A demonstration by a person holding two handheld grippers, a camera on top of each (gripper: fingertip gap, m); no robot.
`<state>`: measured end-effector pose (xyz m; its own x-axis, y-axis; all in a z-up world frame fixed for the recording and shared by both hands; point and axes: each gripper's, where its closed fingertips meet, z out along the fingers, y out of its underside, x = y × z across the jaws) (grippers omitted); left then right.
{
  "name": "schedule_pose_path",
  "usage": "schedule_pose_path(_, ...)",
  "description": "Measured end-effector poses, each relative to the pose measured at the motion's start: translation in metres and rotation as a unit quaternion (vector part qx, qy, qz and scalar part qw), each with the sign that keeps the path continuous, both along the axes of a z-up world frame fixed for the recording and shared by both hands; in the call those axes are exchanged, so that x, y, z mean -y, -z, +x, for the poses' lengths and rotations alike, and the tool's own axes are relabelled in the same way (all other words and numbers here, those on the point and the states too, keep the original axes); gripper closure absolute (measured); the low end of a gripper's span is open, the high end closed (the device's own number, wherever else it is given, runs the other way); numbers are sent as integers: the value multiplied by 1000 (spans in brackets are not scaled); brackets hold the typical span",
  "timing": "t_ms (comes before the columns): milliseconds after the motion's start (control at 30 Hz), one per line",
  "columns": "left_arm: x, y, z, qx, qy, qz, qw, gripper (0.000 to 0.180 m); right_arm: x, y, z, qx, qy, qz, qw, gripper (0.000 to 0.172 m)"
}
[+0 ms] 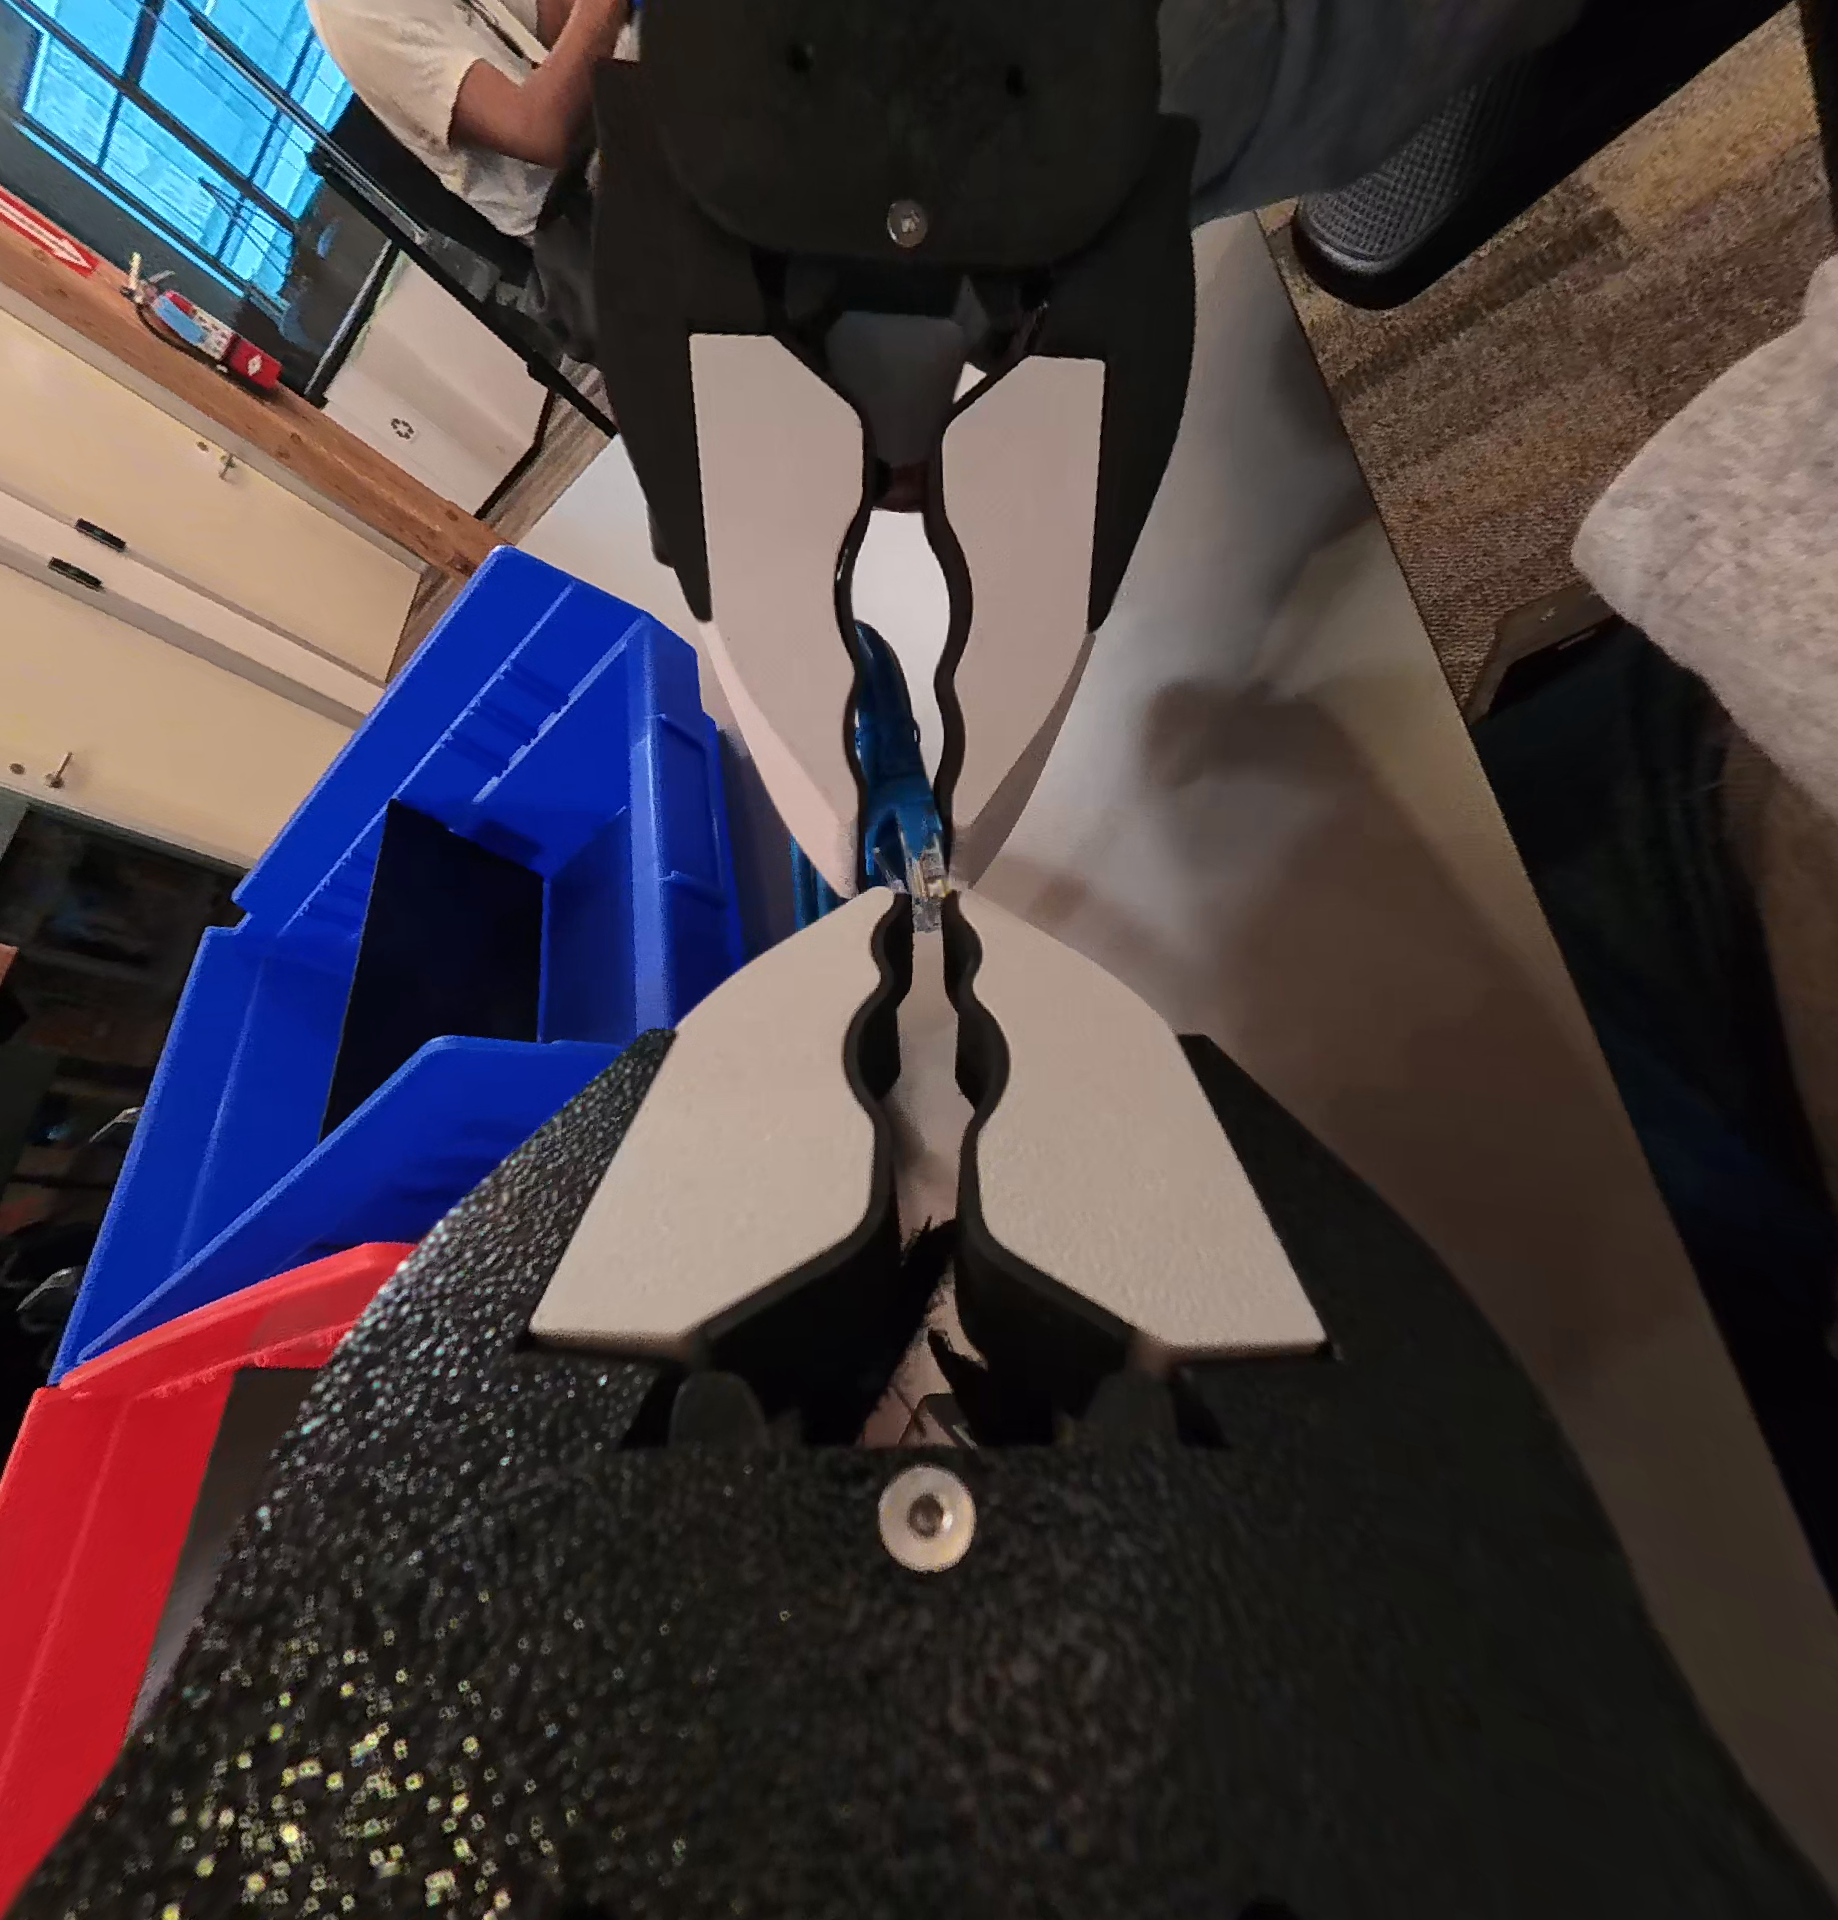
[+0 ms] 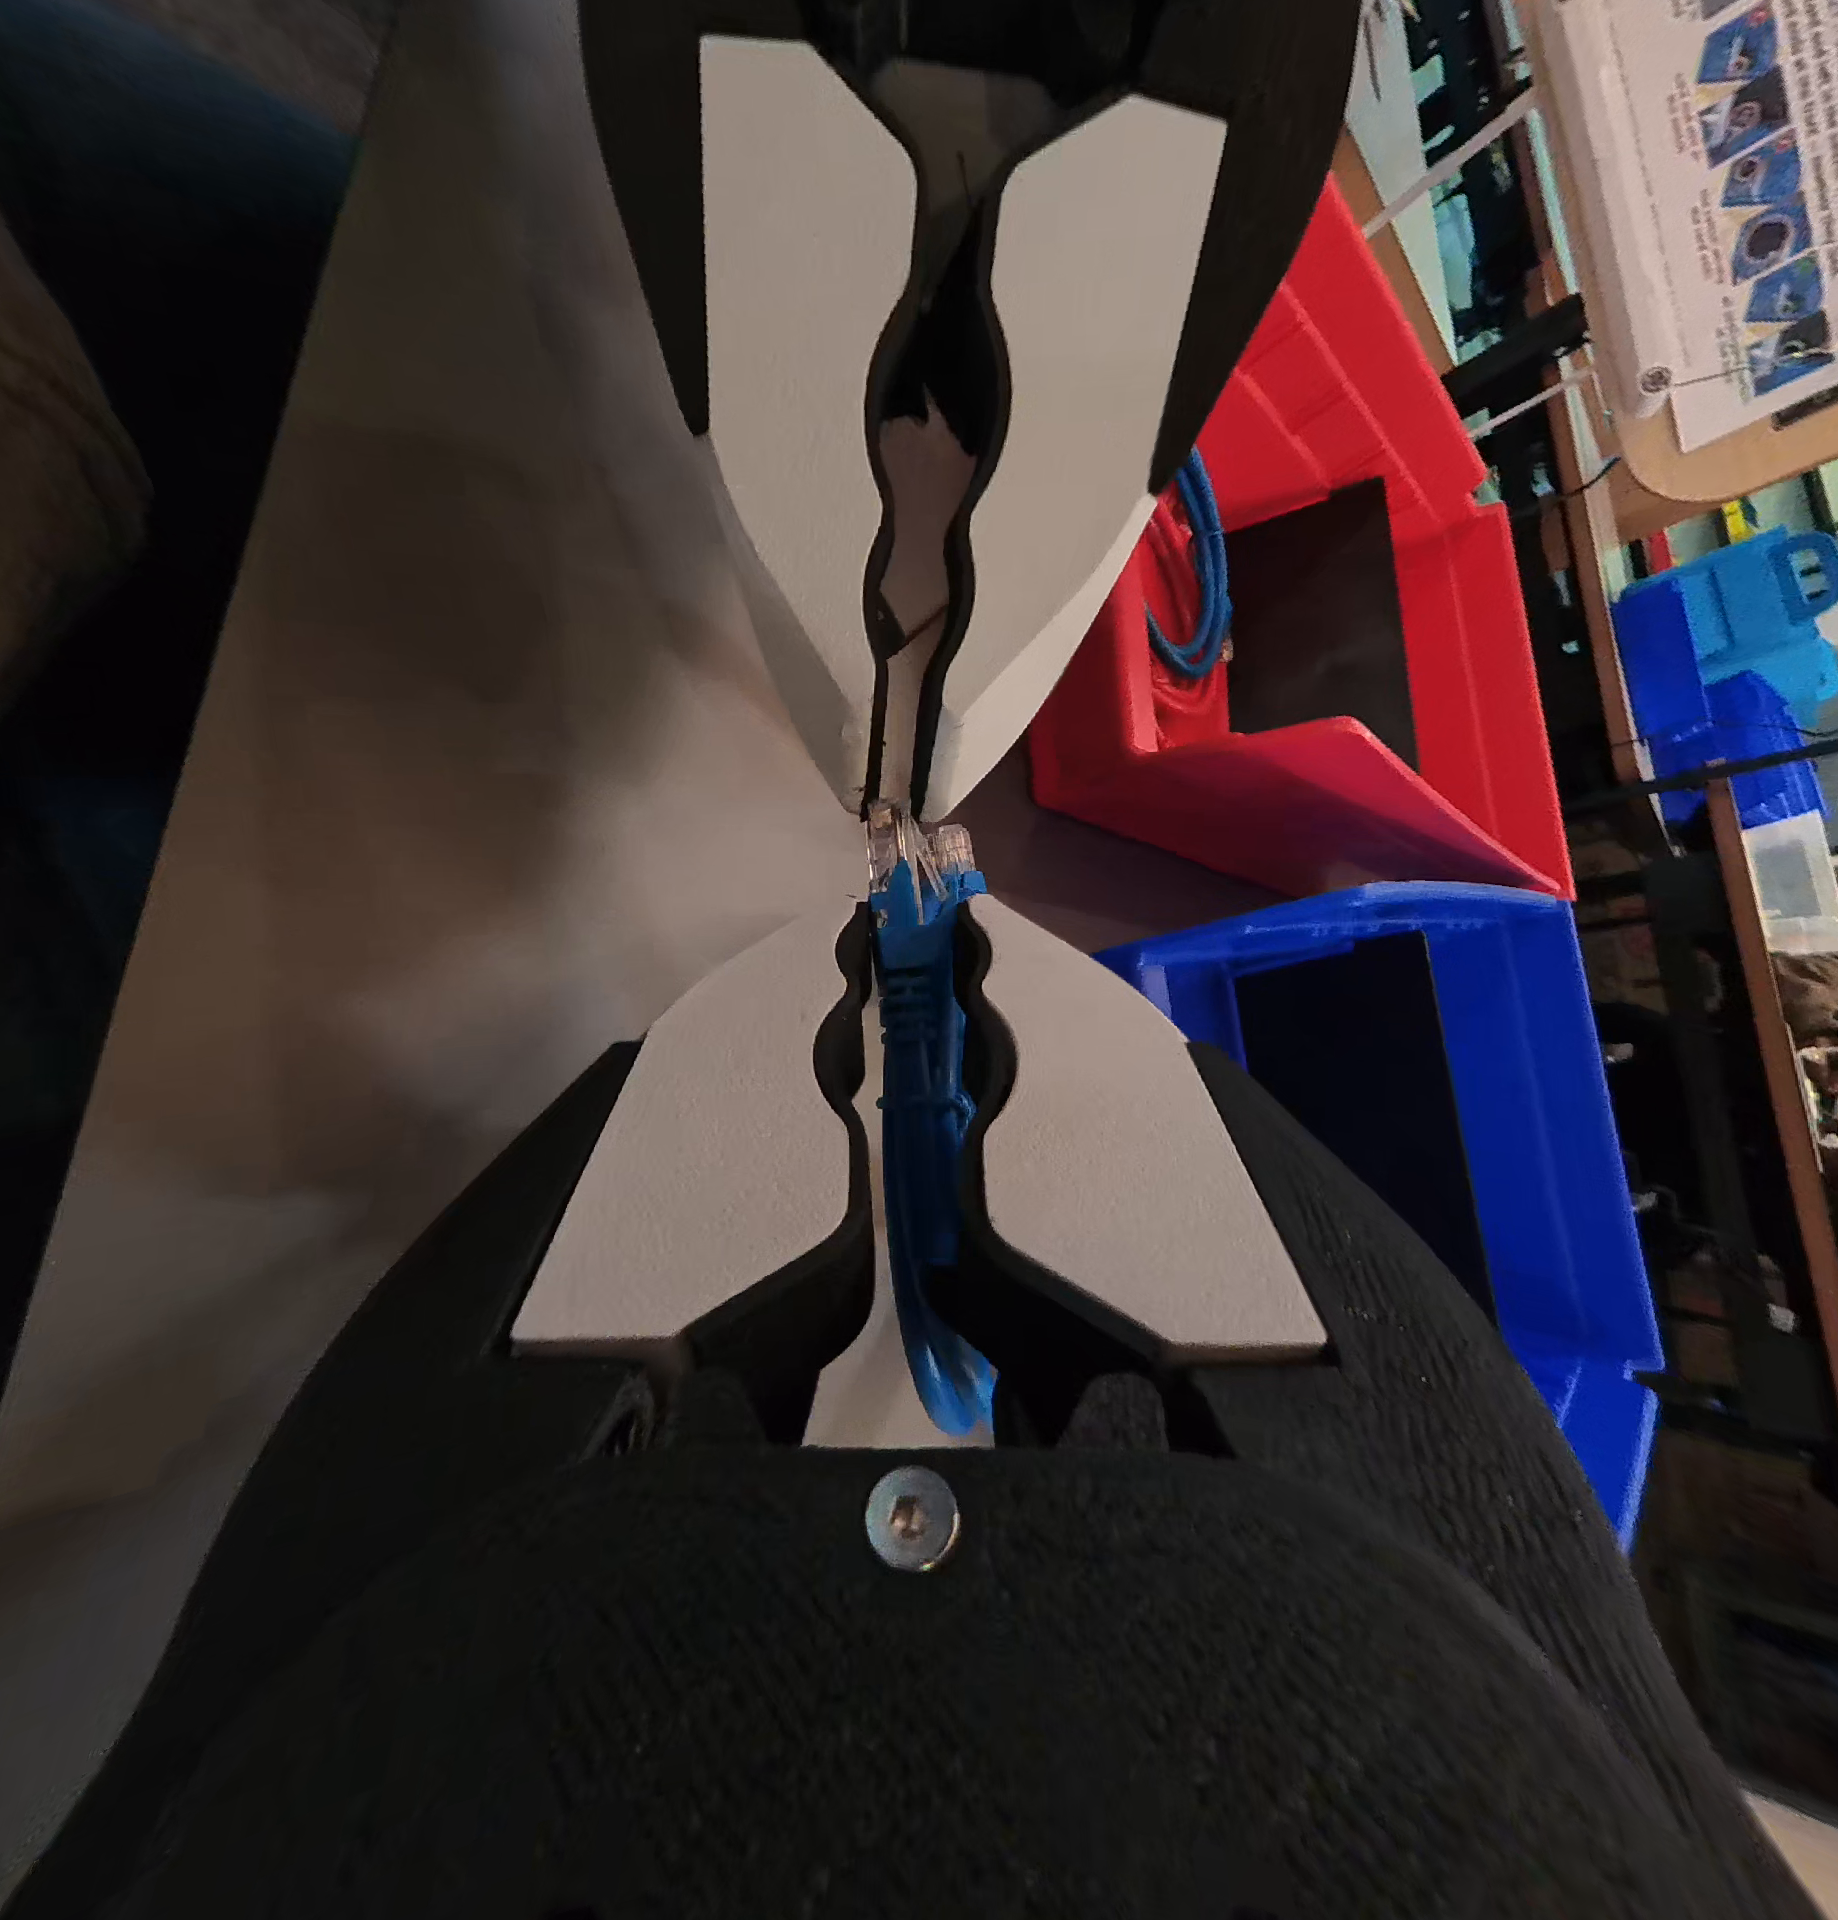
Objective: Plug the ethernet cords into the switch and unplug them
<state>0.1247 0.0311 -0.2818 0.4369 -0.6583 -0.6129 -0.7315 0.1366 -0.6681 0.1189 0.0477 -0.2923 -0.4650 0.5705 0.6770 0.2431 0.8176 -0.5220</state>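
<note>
My two grippers meet tip to tip above the white table (image 2: 479,727). My right gripper (image 2: 920,914) is shut on a bundled blue ethernet cord (image 2: 915,1039). Two clear plugs stick out past its fingertips: one (image 2: 884,842) on the left, one (image 2: 956,842) on the right. My left gripper (image 1: 920,920) has closed its fingertips on the end of the left clear plug (image 1: 930,894). The left gripper also shows in the right wrist view (image 2: 894,800), and the right gripper in the left wrist view (image 1: 910,868) with the cord (image 1: 894,748) between its pads. No switch is in view.
A blue bin (image 2: 1466,1039) and a red bin (image 2: 1310,727) stand side by side on the table; the red one holds another blue cord (image 2: 1195,592). The same bins show in the left wrist view, blue (image 1: 541,831) and red (image 1: 115,1558). The table edge (image 1: 1414,675) runs along the right. Less than 4 cm separates the two grippers' tips.
</note>
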Motion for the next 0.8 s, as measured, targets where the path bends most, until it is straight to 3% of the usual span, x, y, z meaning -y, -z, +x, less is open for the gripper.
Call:
schedule_pose_path(433, -1, 4, 1, 11, -5, -12, 1000, 174, -1, 1, -1, 14, -36, 63, 997, 159)
schedule_pose_path(533, 0, 5, -8, 4, -34, -21, 999, 174, -4, 1, -2, 14, -30, 67, 997, 159)
schedule_pose_path(633, 13, 13, -37, -33, -63, -55, 996, 149, -9, -1, -2, 7, -20, 56, 998, 159)
schedule_pose_path(800, 43, 37, -89, -34, -101, -200, 974, 108, -9, -4, -2, -3, -8, 36, 999, 159)
